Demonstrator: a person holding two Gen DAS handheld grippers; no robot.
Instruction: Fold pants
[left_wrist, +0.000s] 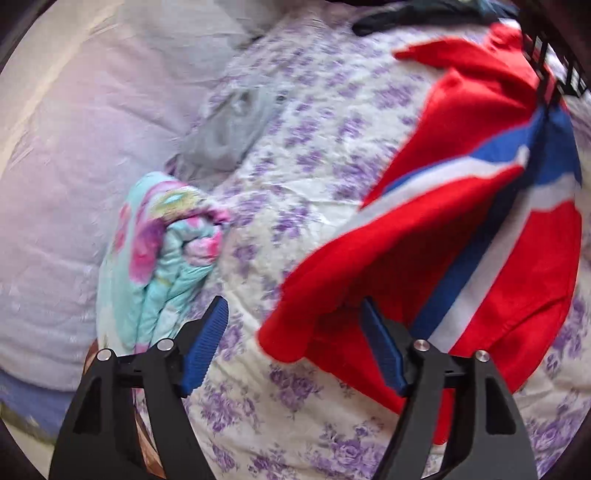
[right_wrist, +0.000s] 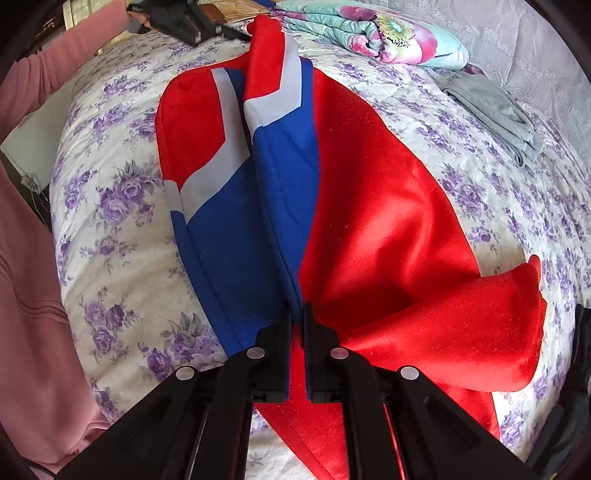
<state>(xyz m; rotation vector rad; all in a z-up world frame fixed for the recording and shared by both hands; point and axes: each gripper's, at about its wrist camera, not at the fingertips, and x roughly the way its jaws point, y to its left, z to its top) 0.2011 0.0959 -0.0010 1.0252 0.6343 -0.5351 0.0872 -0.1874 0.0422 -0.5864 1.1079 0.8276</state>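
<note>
Red pants (right_wrist: 369, 206) in right tongs (right_wrist: 297, 314), left tongs (left_wrist: 295, 325) agape.

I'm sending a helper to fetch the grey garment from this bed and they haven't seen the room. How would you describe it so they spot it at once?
Look at the bed with the purple-flowered bedspread. Near its far side, next to the rolled turquoise-and-pink floral blanket, lies the grey garment, loosely folded. It is the only plain, dull-coloured piece there, unlike the bright red, blue and white pants.
</note>
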